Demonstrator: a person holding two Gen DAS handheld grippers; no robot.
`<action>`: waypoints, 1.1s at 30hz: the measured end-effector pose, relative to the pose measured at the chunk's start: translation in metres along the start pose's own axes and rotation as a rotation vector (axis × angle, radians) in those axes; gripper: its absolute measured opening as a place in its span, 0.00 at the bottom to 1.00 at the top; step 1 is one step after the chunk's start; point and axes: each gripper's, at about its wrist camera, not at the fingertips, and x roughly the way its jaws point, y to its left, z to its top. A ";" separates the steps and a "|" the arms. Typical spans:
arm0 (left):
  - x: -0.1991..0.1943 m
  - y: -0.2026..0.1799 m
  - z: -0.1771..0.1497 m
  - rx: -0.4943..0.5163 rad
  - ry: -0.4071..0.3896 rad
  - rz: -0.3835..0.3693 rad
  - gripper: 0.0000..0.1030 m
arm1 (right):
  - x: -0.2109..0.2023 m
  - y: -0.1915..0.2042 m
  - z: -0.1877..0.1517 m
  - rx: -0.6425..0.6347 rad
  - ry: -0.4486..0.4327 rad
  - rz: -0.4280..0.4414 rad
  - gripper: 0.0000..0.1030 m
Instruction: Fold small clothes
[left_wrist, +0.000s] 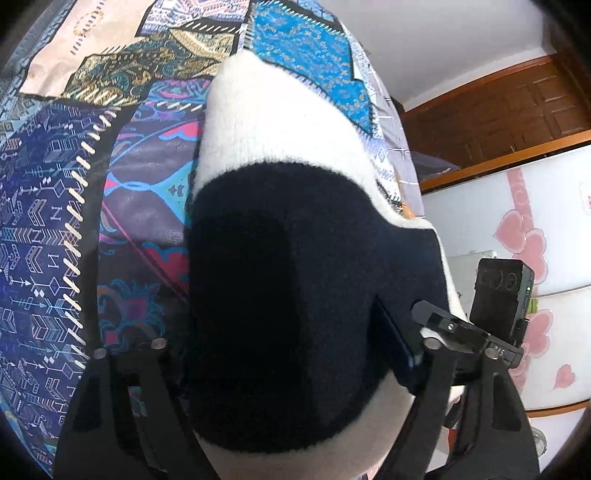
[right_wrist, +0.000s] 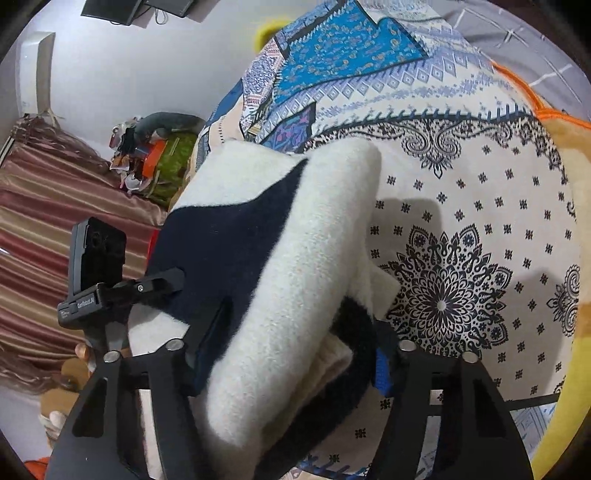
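Observation:
A fuzzy white and navy garment (left_wrist: 280, 258) is bunched into a thick folded bundle above the patterned bedspread (left_wrist: 48, 221). My left gripper (left_wrist: 288, 325) is shut on its navy part. The left finger is hidden behind the cloth and the blue pad (left_wrist: 400, 347) of the right finger presses into the cloth. In the right wrist view the same garment (right_wrist: 295, 258) fills my right gripper (right_wrist: 295, 328), which is shut on it with pads (right_wrist: 380, 369) squeezing both sides. Each gripper shows in the other's view, at the bundle's side: the right gripper's finger (left_wrist: 443, 323) and the left gripper's finger (right_wrist: 159, 282).
The bedspread (right_wrist: 461, 221) spreads under and beyond the bundle. An orange-edged yellow blanket (right_wrist: 576, 155) lies at its right. A wooden door (left_wrist: 498, 110) and a white wardrobe with pink hearts (left_wrist: 517, 229) stand beside the bed. Striped curtains (right_wrist: 55, 221) and a clutter pile (right_wrist: 155, 162) are beyond it.

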 end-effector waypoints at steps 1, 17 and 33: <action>-0.003 -0.001 -0.001 0.010 -0.006 -0.001 0.72 | -0.001 0.002 0.001 -0.009 -0.004 -0.003 0.51; -0.062 -0.022 -0.016 0.105 -0.107 -0.038 0.52 | -0.031 0.067 0.014 -0.166 -0.117 -0.038 0.30; -0.035 0.002 -0.021 0.043 -0.027 0.034 0.63 | -0.006 0.025 0.003 -0.063 0.010 -0.125 0.67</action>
